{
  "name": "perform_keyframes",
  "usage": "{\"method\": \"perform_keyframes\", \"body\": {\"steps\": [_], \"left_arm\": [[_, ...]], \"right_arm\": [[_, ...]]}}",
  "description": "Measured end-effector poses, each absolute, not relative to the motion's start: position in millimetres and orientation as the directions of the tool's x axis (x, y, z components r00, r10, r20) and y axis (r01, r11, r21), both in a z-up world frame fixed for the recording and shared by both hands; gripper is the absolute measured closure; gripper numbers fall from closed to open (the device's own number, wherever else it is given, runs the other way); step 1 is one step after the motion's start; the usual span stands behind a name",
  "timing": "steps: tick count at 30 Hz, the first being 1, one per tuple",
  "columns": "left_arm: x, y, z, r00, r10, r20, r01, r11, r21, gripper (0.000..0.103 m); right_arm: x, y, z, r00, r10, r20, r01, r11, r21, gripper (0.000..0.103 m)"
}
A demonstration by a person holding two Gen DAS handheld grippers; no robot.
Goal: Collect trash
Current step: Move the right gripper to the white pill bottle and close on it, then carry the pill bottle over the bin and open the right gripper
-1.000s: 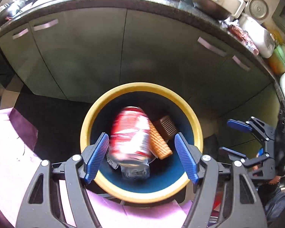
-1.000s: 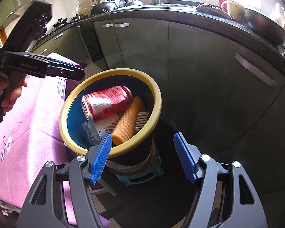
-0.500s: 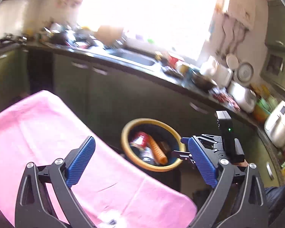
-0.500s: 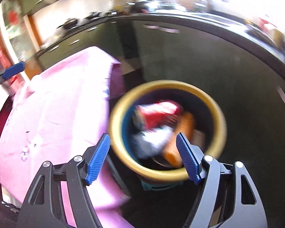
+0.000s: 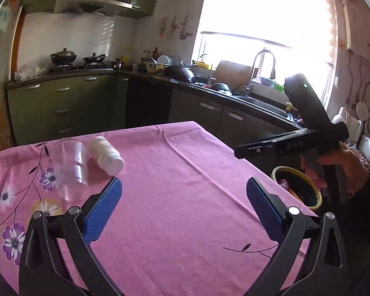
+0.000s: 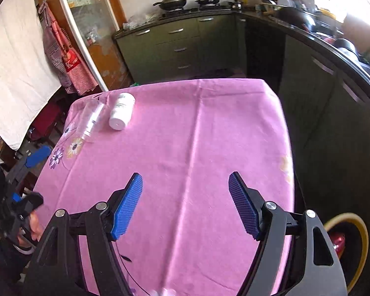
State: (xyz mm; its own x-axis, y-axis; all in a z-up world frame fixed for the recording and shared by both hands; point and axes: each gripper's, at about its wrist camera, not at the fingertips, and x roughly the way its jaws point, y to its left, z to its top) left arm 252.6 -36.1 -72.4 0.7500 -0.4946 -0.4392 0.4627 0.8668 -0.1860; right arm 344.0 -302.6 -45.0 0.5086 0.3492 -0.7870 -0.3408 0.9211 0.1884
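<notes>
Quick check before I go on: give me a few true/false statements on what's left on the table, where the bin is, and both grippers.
1. The white bottle lies on its side on the pink tablecloth. True.
2. The clear plastic cup stands upright. False: it lies on its side beside the bottle.
3. The left gripper is shut on the bottle. False: it is open and holds nothing.
4. The right gripper is open and empty. True.
5. The yellow-rimmed bin stands on the table. False: it is below the table's edge, on the right.
6. A red can is in the bin. True.
</notes>
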Motion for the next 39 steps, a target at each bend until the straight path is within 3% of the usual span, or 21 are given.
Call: {"method": "perform_keyframes", "body": {"steps": [8, 13, 28, 33, 39], "left_arm": [[253.7, -6.1, -79.5, 0.802, -0.405, -0.44, 0.365, 0.914, -0.175, 0.007], [265.6, 1.1, -89.7, 0.778, -0.412, -0.475, 0.339, 0.911, -0.234, 0.007], [270.8, 8.3, -95.2, 0.762, -0.412, -0.5, 0.307, 0.909, -0.281, 0.007], [271.8, 5.5, -95.4, 0.758, -0.41, -0.508, 0.312, 0.911, -0.27, 0.007], [273.3, 2.5, -97.9, 0.748, -0.414, -0.519, 0.321, 0.91, -0.263, 0.007]], "right_arm": [[456.3, -152.4, -41.8, 0.306, 0.358, -0.882, -0.475, 0.861, 0.185, 0.035], [510.3, -92.1, -66.3, 0.163, 0.277, -0.947, -0.468, 0.867, 0.173, 0.037], [560.0, -52.7, -126.3, 0.028, 0.118, -0.993, -0.436, 0.895, 0.094, 0.045], [560.5, -45.8, -135.7, 0.038, 0.098, -0.994, -0.445, 0.893, 0.071, 0.055], [550.7, -51.8, -128.3, 0.061, 0.121, -0.991, -0.448, 0.891, 0.081, 0.056]]}}
